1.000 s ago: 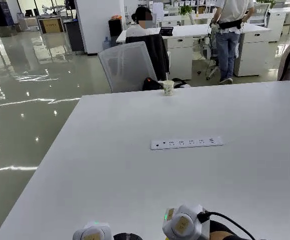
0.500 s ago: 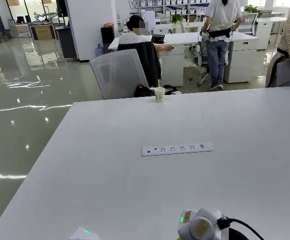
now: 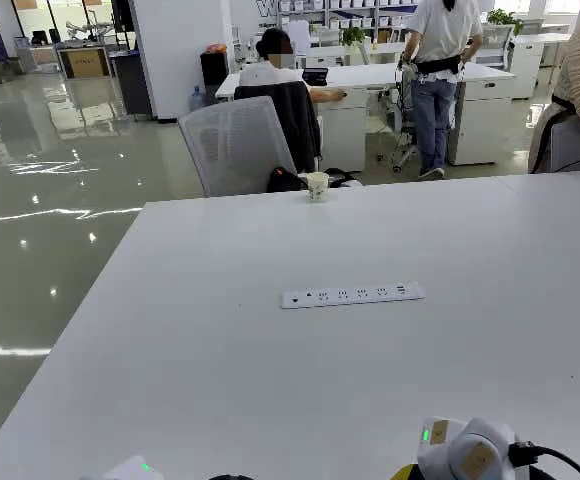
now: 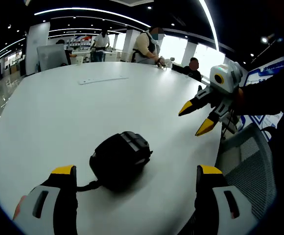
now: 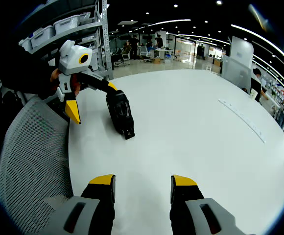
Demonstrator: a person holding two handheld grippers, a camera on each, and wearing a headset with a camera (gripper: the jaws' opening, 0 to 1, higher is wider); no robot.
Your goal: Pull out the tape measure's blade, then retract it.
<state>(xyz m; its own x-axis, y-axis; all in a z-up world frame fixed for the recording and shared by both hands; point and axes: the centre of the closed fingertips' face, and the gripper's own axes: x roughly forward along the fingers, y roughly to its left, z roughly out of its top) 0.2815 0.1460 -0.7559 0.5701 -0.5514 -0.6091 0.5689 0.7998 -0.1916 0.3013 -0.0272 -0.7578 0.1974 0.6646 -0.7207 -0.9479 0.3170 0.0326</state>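
Note:
A black tape measure (image 4: 120, 159) lies on the white table (image 4: 83, 112) near its front edge, blade not pulled out. My left gripper (image 4: 132, 171) is open, its yellow-tipped jaws wide on either side of the case without touching it. In the right gripper view the tape measure (image 5: 120, 115) sits ahead to the left, with the left gripper (image 5: 93, 100) over it. My right gripper (image 5: 143, 181) is open and holds nothing, a short way from the case. The left gripper view shows that right gripper (image 4: 195, 120) hovering off to the right.
A white power strip (image 3: 350, 295) lies mid-table and a paper cup (image 3: 317, 186) stands at the far edge. A grey mesh chair (image 3: 238, 145) sits beyond the table. People are at desks in the background. A mesh chair back (image 5: 29, 161) is close behind the near edge.
The head camera has shifted a little. At the bottom of the head view the right gripper has moved right, and the left gripper has sunk lower and left.

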